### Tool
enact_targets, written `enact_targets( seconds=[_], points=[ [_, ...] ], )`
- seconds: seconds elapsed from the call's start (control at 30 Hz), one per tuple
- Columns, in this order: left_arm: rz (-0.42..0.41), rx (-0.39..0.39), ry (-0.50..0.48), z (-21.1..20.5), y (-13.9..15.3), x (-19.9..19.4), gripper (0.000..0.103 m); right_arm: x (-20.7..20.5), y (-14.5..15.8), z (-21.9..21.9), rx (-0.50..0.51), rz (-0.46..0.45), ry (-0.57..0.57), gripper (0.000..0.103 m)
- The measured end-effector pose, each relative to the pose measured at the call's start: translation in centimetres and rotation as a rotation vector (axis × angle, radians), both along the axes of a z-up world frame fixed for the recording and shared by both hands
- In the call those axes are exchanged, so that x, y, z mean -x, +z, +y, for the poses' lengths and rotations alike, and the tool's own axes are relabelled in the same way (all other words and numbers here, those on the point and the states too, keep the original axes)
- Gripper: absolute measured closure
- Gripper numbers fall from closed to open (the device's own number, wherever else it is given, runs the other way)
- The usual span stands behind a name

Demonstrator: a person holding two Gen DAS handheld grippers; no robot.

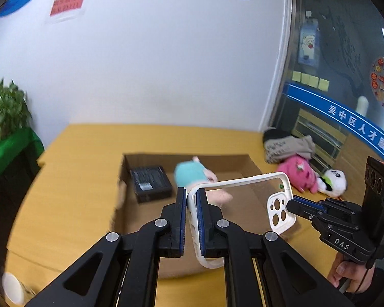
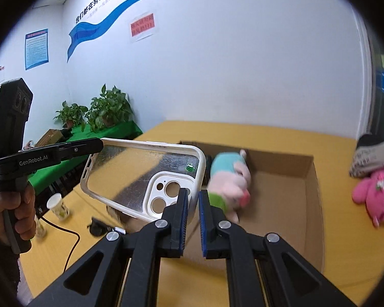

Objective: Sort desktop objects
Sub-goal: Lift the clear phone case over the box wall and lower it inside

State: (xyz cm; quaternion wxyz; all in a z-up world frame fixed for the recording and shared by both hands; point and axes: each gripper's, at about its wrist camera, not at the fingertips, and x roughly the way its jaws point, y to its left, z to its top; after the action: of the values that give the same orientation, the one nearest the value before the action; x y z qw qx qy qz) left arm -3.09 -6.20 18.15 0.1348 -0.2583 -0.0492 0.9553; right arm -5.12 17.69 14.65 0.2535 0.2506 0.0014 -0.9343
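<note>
I hold a phone case (image 1: 239,199) between my two claws, up in the air over the cardboard box (image 1: 217,162). The case is a clear, scuffed back panel in a rounded white rim, with a white camera block pierced by round holes. My left claw (image 1: 191,199) is clamped on the rim at the case's plain end; my right claw (image 2: 192,199) is pinched shut on the rim at the camera corner. Both point forward and somewhat down.

The box is open-topped, plain brown corrugated card, standing on a yellow wood-grain tabletop (image 1: 71,179). Inside lie a soft plush toy (image 2: 230,179) in teal, pink and green, blurred, and a flat black box (image 1: 151,181) with a printed label.

Only the left view shows the panda plush (image 1: 332,181) beside the pink plush (image 1: 300,174) and the glass door with its blue band. Only the right view shows a white paper cup (image 2: 58,206), a red cable (image 2: 69,238) and two potted plants (image 2: 107,110) on a green cloth. The right view also shows my left hand (image 2: 10,204) wrapped around its black handle; the left view shows my right hand (image 1: 350,273) low under its handle.
</note>
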Motion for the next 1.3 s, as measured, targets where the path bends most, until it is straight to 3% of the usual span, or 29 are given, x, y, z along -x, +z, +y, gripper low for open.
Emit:
enact_targets(
  seconds=[0.2, 0.4, 0.93, 1.3],
  points=[
    [0.019, 0.019, 0.02, -1.9, 1.9, 2.5, 0.097, 3.5, 1.3, -2.2, 0.031, -0.011, 0.027, 0.095],
    [-0.005, 0.02, 0.035, -3.1, 1.2, 4.4, 0.097, 5.7, 0.8, -3.4, 0.037, -0.043, 0.04, 0.095],
    [-0.177, 0.055, 0.025, -2.1, -6.0, 10.0, 0.097, 9.4, -5.8, -3.2, 0.015, -0.207, -0.005, 0.095],
    [-0.364, 0.167, 0.062, -1.9, -12.8, 12.7, 0.097, 11.7, -12.7, -5.3, -0.004, -0.395, 0.008, 0.094]
  ],
)
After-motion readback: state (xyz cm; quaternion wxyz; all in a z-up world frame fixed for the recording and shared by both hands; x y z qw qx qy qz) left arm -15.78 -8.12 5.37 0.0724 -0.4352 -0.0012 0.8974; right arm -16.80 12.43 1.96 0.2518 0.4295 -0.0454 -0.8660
